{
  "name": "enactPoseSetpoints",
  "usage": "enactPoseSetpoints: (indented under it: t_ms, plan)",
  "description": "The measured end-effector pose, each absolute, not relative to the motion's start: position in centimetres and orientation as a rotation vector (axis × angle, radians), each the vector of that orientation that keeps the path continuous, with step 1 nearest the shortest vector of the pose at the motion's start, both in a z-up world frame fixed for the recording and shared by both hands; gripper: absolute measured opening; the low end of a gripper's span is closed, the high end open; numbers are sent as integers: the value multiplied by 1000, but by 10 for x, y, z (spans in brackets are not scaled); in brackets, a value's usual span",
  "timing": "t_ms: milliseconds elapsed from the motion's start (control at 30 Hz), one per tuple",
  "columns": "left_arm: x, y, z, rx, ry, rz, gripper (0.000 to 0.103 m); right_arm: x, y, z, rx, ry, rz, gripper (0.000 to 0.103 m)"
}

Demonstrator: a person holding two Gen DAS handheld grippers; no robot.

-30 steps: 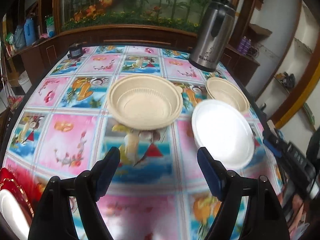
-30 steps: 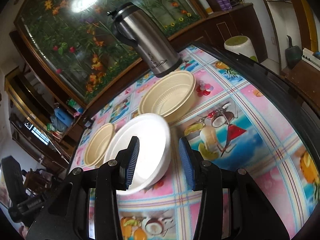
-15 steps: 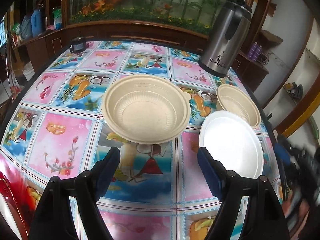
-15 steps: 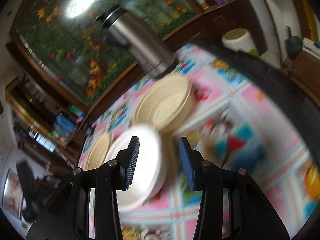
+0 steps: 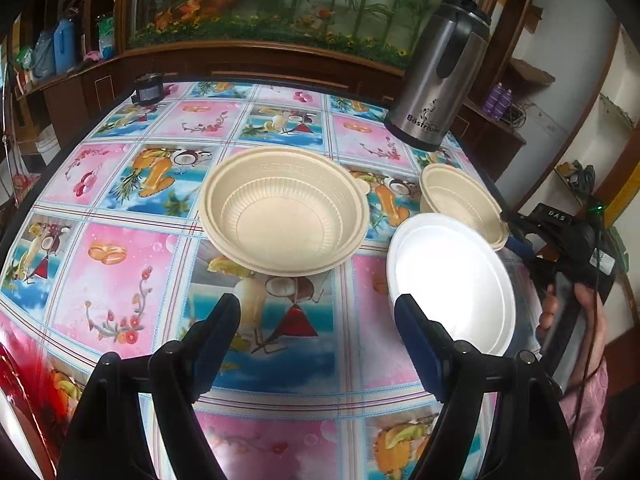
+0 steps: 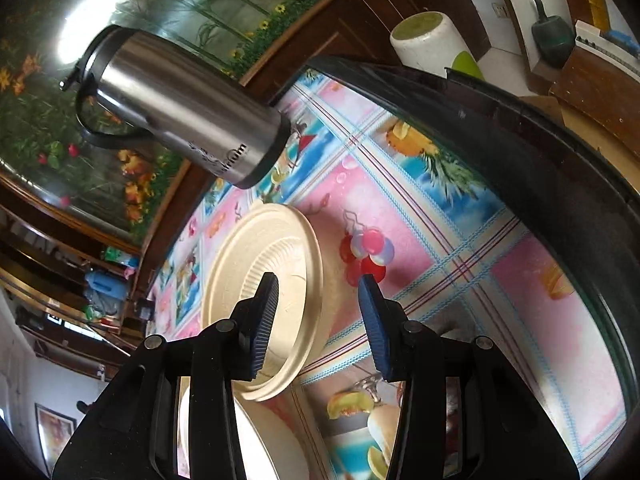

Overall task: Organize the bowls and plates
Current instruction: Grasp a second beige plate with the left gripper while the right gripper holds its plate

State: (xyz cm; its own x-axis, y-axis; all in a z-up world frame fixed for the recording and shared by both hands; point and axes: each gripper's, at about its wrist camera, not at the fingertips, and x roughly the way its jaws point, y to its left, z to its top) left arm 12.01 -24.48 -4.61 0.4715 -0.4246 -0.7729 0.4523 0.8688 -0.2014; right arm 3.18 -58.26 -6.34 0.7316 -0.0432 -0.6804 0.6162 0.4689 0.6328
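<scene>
1. On the counter (image 5: 132, 292) with its glossy fruit-and-flower printed cloth, a large round beige ribbed bowl (image 5: 284, 210) sits near the middle.
2. To its right lie a white round foam plate (image 5: 450, 280) and, just behind it, a smaller beige ribbed bowl (image 5: 460, 200).
3. A tall stainless-steel thermos jug with a black handle (image 5: 440, 76) stands upright at the far edge.
4. The left gripper (image 5: 316, 328) hovers over bare cloth, its fingers wide apart and empty.
5. The right gripper (image 6: 316, 320) straddles the smaller bowl's (image 6: 276, 292) rim, one finger over the inside, one outside; its fingers are apart and not pressing on it.
</scene>
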Motion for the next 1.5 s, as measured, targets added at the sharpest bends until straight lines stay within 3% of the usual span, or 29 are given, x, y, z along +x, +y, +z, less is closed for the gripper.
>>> enactPoseSetpoints:
  t_ms: [233, 400, 633, 1033, 1367, 1500]
  plan:
    - [152, -180, -46, -107, 906, -308, 80, 17, -525, -6, 884, 501, -224, 42]
    - [185, -165, -41, -112, 869, -163, 80, 86, -453, 16, 770, 659, 15, 46]
    - [210, -163, -73, -169, 971, -129, 80, 179, -430, -21, 676, 945, -29, 46]
    - [231, -172, -79, -269, 1010, -180, 80, 205, -415, -61, 600, 1131, -86, 46]
    - [229, -151, -62, -275, 939, -149, 80, 209, -413, -70, 587, 1166, -103, 46]
    - [235, -159, -74, -244, 1002, -170, 81, 205, -420, -69, 621, 1119, -104, 46]
